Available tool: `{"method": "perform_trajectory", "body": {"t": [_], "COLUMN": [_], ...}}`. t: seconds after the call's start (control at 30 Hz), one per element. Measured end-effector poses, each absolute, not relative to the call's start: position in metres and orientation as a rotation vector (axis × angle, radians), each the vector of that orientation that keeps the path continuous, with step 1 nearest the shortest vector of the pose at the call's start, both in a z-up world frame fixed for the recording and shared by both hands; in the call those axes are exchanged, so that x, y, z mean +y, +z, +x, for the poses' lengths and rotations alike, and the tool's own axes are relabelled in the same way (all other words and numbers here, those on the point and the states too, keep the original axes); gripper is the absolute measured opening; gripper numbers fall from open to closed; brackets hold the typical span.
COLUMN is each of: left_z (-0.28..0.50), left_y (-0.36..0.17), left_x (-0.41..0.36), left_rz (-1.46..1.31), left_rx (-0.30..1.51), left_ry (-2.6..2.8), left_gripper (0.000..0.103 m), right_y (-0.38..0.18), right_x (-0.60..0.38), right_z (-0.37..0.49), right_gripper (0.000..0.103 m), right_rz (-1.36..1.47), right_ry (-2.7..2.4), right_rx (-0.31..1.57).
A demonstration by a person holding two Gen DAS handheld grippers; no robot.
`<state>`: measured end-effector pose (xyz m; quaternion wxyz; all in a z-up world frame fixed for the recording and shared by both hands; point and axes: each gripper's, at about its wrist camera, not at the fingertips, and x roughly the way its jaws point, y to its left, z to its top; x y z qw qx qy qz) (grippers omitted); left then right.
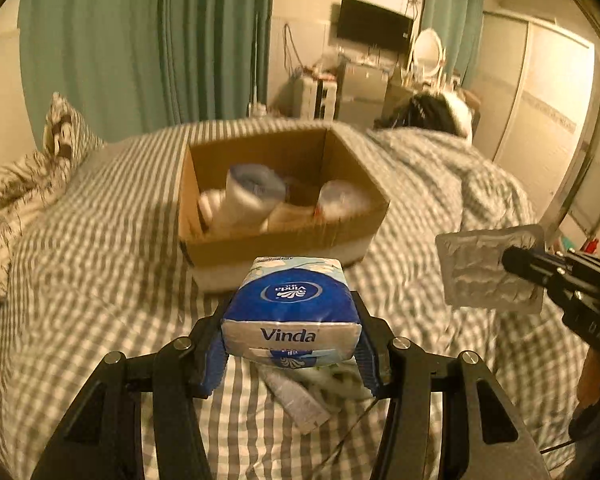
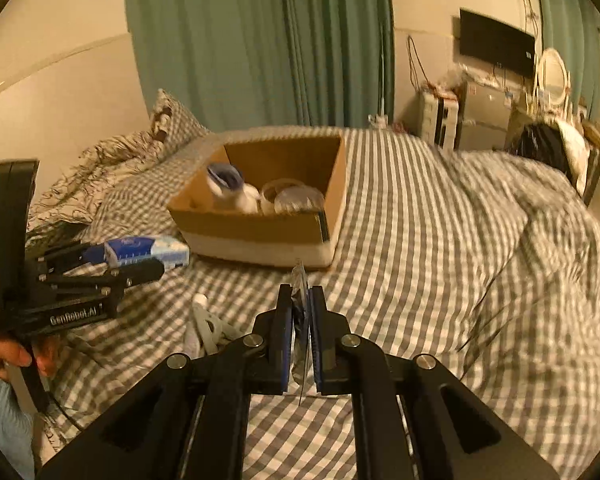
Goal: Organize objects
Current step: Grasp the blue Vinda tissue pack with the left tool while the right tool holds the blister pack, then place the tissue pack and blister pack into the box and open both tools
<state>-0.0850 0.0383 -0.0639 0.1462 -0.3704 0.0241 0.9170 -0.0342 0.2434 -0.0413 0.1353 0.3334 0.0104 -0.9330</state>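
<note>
My left gripper (image 1: 290,340) is shut on a blue and white Vinda tissue pack (image 1: 292,308) and holds it above the bed, short of the open cardboard box (image 1: 284,240). The pack also shows in the right wrist view (image 2: 148,252). My right gripper (image 2: 300,316) is shut on a silver blister pack (image 2: 300,284), seen edge-on; in the left wrist view the blister pack (image 1: 488,268) hangs to the right of the box. The box (image 2: 260,236) holds several white containers and a tape roll (image 2: 280,192).
A white tube (image 1: 296,396) and crumpled items (image 2: 204,324) lie on the checked bedsheet (image 2: 412,240) below the grippers. Rumpled duvet (image 2: 540,240) lies at right, pillows (image 1: 32,160) at left. Green curtains, a TV and a dresser stand behind the bed.
</note>
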Motion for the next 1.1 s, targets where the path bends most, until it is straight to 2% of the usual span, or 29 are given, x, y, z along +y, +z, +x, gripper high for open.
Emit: {"method": "perform_trajectory", "body": {"t": [0.13, 0.3, 0.47, 0.6, 0.83, 1.0, 1.1], "left_z": [-0.106, -0.144, -0.189, -0.225, -0.270, -0.282, -0.281], "left_y": [-0.035, -0.005, 0.009, -0.002, -0.049, -0.078, -0.083], "left_x": [0.040, 0.037, 0.040, 0.044, 0.051, 0.053, 0.060], "left_rz": [-1.007, -0.962, -0.932, -0.966, -1.043, -1.115, -1.114], "left_rx": [0.125, 0.089, 0.129, 0.188, 0.238, 0.249, 0.282], "left_ry": [2.711, 2.758, 2.796, 2.805, 2.755, 2.723, 2.698], "left_gripper": [0.054, 0.054, 0.054, 0.054, 0.054, 0.054, 0.059], "right_y": [-0.007, 0.034, 0.053, 0.037, -0.019, -0.044, -0.045], "right_x": [0.237, 0.222, 0.206, 0.194, 0.197, 0.201, 0.204], "right_z": [-0.044, -0.081, -0.127, -0.183, -0.249, -0.268, -0.272], "right_gripper": [0.008, 0.008, 0.008, 0.008, 0.008, 0.008, 0.008], "right_rz": [0.878, 0.754, 0.713, 0.797, 0.928, 0.969, 0.944], "right_ry": [-2.715, -2.705, -2.697, -2.683, -2.662, -2.647, -2.652], "right_rx": [0.069, 0.059, 0.078, 0.104, 0.003, 0.006, -0.004]}}
